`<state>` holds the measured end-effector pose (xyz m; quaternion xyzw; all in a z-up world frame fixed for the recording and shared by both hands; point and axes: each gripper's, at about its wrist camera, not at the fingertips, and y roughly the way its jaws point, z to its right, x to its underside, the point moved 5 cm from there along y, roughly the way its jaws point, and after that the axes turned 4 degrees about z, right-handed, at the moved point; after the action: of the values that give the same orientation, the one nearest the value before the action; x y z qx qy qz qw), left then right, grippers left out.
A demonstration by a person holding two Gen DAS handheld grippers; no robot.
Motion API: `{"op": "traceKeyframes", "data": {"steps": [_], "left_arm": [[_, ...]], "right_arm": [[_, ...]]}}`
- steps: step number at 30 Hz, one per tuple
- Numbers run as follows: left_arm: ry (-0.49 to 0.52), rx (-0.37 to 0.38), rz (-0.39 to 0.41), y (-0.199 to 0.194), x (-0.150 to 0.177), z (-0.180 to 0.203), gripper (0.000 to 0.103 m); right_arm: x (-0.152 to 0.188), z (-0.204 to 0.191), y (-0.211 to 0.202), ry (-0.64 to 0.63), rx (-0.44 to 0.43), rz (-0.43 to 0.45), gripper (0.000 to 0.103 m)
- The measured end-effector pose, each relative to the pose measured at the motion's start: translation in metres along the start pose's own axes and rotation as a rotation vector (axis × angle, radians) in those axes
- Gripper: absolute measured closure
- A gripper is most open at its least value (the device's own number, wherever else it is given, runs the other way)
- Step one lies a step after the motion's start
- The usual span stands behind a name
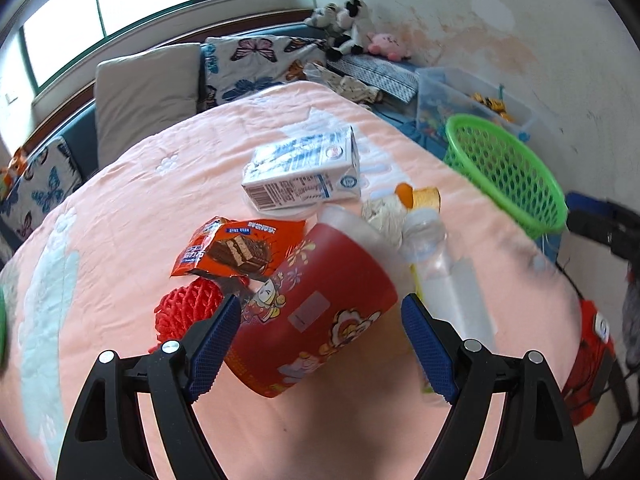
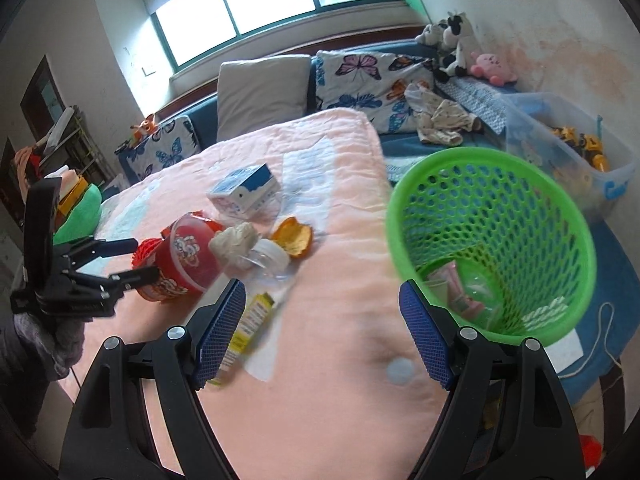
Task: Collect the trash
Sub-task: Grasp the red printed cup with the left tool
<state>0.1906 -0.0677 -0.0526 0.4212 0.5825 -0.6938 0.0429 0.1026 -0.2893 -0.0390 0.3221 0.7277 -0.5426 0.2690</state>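
Note:
A red paper cup (image 1: 316, 316) lies on its side on the pink quilt, between the open fingers of my left gripper (image 1: 320, 344), which touch nothing I can see. It also shows in the right wrist view (image 2: 184, 256), with the left gripper (image 2: 138, 258) around it. Nearby lie an orange snack wrapper (image 1: 240, 248), a red foam net (image 1: 188, 308), a milk carton (image 1: 304, 172), a crumpled tissue (image 1: 384, 212), orange peel (image 2: 294, 236) and a clear plastic bottle (image 1: 444, 276). My right gripper (image 2: 322, 332) is open and empty, left of the green basket (image 2: 492, 240).
The green basket (image 1: 508, 172) holds a few wrappers and stands at the quilt's right edge. A clear toy bin (image 2: 572, 152), cushions (image 2: 260, 88) and plush toys (image 2: 460, 44) lie behind. A red object (image 1: 592, 360) sits off the right edge.

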Motion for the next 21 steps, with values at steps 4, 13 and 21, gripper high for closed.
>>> {"op": "traceKeyframes", "data": {"steps": [4, 13, 21], "left_arm": [[0.055, 0.019, -0.010, 0.007, 0.004, 0.000, 0.021], [0.138, 0.048, -0.038, 0.027, 0.005, 0.001, 0.020], [0.177, 0.067, -0.044, 0.030, 0.001, -0.005, 0.018]], "right_arm": [[-0.004, -0.013, 0.013, 0.001, -0.009, -0.034, 0.024], [-0.014, -0.033, 0.048, 0.056, -0.069, -0.124, 0.027], [-0.017, -0.037, 0.084, 0.174, -0.149, -0.247, 0.033]]}}
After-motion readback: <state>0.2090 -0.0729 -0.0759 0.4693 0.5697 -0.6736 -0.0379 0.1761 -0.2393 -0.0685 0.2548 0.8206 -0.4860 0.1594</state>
